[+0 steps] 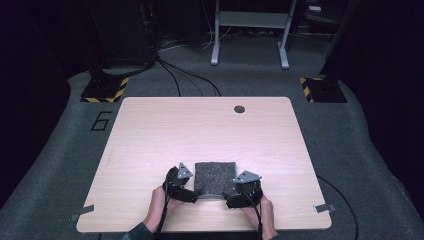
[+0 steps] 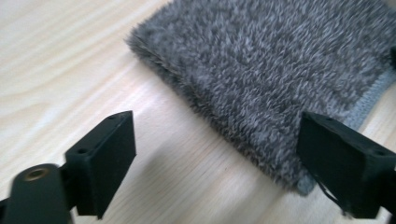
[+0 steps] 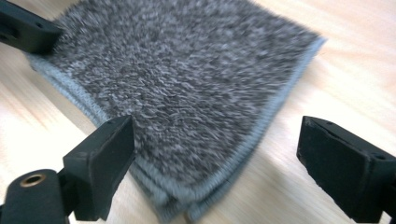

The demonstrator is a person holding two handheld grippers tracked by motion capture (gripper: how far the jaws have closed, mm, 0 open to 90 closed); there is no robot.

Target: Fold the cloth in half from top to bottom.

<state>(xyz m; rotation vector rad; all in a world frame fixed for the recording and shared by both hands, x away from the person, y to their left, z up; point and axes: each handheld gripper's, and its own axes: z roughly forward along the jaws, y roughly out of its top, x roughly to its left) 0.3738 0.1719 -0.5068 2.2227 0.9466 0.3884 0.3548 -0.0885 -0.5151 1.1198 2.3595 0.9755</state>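
A lone numeral marks the floor beside the table

A large dark "6" (image 1: 101,121) stands on the grey carpet floor (image 1: 60,150), just off the far left corner of the wooden table (image 1: 200,130). Yellow-and-black hazard stripes edge two black base plates (image 1: 105,90) on the floor beyond the table, a warning marking without words. No other writing, label or brand can be read.

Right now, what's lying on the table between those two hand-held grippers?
A folded grey towel lies between the left hand-held gripper and the right hand-held gripper, as the high view shows. Each gripper stands open at one of its near corners.
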